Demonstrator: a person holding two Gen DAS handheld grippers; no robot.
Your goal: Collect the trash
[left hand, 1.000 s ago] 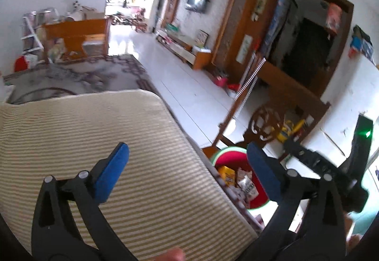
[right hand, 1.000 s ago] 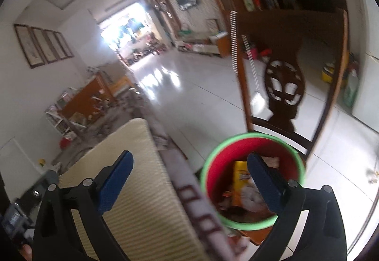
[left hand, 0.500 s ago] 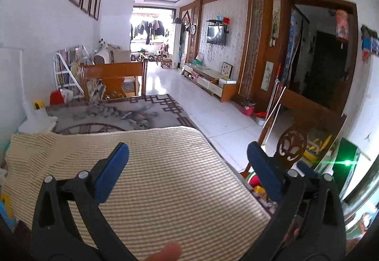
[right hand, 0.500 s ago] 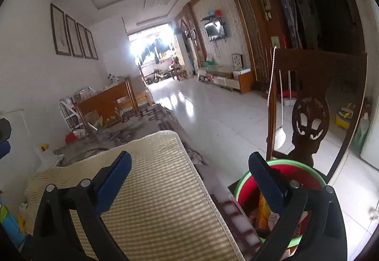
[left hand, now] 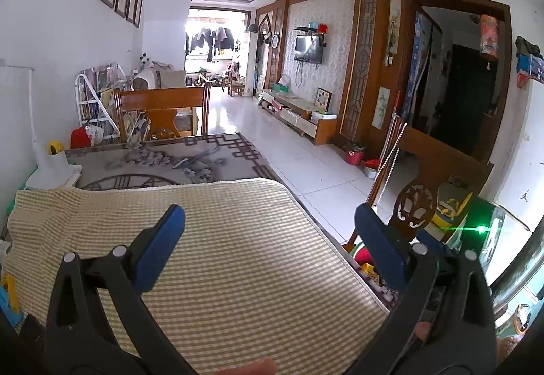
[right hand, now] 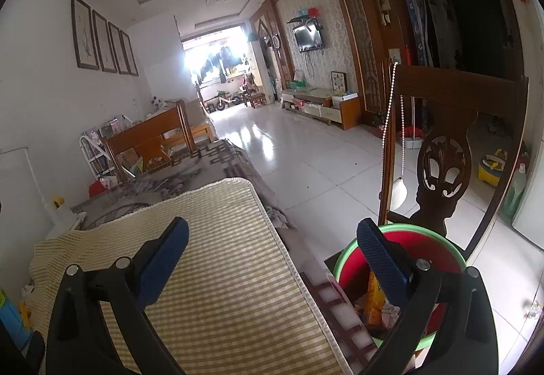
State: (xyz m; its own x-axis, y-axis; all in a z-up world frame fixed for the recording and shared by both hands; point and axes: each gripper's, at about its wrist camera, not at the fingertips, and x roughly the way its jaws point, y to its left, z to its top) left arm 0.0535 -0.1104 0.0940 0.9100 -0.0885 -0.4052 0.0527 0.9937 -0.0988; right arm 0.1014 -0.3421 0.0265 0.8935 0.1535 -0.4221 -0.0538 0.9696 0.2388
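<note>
Left wrist view: left gripper (left hand: 268, 239) spread wide and empty, now raised level over the bare striped mat (left hand: 238, 259), room ahead instead of bin below. Right wrist view: right gripper (right hand: 272, 245) likewise gaping, nothing held; red bin (right hand: 438, 259) with wrappers (orange packet visible) lower right, by the chair (right hand: 445, 164). Drop-off apparently finished; mat looks cleared.

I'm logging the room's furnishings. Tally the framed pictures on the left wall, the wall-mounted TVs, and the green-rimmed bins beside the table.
Framed pictures: 4
Wall-mounted TV: 1
Green-rimmed bin: 1
Total: 6
</note>
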